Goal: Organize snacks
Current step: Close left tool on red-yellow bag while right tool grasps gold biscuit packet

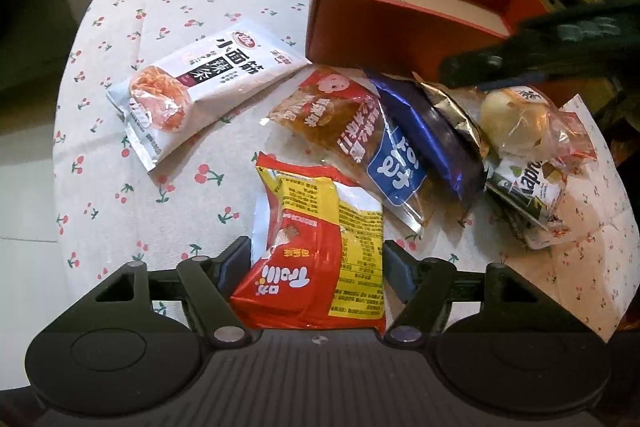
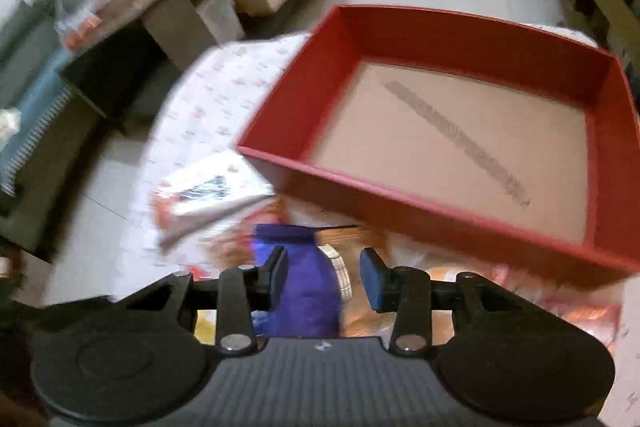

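**Both your grippers hold a snack, box empty**

Your left gripper (image 1: 316,259) is closed on the red and yellow packet (image 1: 320,251), its pads pressing the packet's two sides; the packet sticks forward over the cherry-print tablecloth (image 1: 168,7).

Ahead of it on the cloth lies the white packet (image 1: 200,87) with black lettering, well to the left, one corner near the red box (image 1: 400,27). Next to it, toward the right, sits a clear packet (image 1: 340,123) with a brown snack and a blue label, then a dark blue wrapper (image 1: 432,139) overlapping it, a gold foil wrapper (image 1: 456,111), a round bun in clear plastic (image 1: 516,119) and a small green and white packet (image 1: 528,187) beneath the bun. Your right gripper (image 1: 540,47) shows as a dark blur over the box's near wall, above the bun.

In the right wrist view, your right gripper (image 2: 324,279) has a purple wrapper (image 2: 304,291) between its pads. The left pad is against it; whether the right pad touches is hard to tell through the blur, though the jaws stand narrow. The box (image 2: 452,143) lies just ahead, with its tan floor bare except for a grey streak.
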Motion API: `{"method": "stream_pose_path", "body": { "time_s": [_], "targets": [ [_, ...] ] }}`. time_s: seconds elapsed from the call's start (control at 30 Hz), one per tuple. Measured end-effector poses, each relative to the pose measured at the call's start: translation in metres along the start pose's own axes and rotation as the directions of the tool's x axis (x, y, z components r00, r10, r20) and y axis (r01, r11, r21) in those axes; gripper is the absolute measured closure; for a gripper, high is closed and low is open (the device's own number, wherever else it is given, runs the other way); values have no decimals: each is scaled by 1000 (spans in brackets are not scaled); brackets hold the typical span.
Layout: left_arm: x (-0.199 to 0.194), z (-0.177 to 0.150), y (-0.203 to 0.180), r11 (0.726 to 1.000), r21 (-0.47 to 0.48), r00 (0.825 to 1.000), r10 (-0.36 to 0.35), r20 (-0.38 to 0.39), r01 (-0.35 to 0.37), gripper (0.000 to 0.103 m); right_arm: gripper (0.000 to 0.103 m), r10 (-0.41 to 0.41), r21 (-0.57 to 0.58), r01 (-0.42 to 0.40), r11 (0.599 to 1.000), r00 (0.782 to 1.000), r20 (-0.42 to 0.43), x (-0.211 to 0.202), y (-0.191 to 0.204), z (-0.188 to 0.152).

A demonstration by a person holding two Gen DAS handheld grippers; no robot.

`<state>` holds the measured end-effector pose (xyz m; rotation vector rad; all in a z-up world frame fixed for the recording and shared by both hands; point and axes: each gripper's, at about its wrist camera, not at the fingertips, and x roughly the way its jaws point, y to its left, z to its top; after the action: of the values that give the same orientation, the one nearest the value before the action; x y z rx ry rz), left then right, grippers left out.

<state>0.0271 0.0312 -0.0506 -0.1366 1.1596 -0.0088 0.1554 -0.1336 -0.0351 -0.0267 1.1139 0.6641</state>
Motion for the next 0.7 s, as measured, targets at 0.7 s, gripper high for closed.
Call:
{"method": "stream_pose_path", "body": {
  "time_s": [0.7],
  "targets": [
    [14, 10, 5, 999, -26, 1000, -26, -13, 26, 16, 18, 76, 58, -69, 996, 990, -120, 36, -31, 10]
  ]
}}
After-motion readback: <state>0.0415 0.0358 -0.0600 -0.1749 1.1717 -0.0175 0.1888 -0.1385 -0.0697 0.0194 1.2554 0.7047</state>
